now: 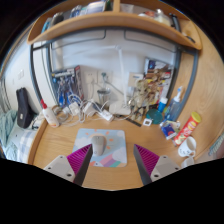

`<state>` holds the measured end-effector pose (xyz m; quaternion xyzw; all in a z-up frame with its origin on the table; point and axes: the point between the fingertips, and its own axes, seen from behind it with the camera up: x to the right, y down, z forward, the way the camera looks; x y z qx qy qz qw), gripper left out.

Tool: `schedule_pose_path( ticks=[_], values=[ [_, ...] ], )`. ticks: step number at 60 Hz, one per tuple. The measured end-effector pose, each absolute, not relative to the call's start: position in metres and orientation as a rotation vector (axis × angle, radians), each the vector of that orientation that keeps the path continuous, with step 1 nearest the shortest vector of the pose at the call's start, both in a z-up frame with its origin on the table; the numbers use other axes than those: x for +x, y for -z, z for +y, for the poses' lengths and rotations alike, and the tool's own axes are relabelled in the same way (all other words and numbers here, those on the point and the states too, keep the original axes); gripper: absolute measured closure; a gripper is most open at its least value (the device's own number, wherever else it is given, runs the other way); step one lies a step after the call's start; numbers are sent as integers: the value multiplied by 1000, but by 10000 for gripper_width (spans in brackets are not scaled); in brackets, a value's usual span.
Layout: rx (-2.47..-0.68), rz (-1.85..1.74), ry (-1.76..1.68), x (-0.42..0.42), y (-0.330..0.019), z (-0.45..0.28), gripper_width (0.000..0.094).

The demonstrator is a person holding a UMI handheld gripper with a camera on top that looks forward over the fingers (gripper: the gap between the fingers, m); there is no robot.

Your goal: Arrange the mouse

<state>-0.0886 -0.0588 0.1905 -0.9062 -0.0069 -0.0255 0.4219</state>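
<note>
One wide-angle view rides behind the tongs (111, 160), angled down over the desk (60, 140).

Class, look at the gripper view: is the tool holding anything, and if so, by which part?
Nothing is held. The tool is open, its fingers apart over the wooden desk; the mouse pad lies just ahead, untouched.

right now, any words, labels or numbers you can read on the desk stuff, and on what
None can be read.
Can, right of the gripper: printing too small and blurred to read.
Bottles at the back of the desk: labels too blurred.
Mouse pad, between the open fingers: coloured print, no legible text.
</note>
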Motion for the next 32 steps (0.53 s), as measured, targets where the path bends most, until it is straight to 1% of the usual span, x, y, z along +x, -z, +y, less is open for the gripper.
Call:
schedule_pose_path(
  ticks=[7,12,19,32],
  values=[
    [-2182,40,75,-53,-249,-94,121],
    [-2158,49,84,-38,-272,-115,129],
    [-2153,34,93,-27,-278,-139,129],
    [-2186,-7,87,-30,-265,-170,124]
  ],
)
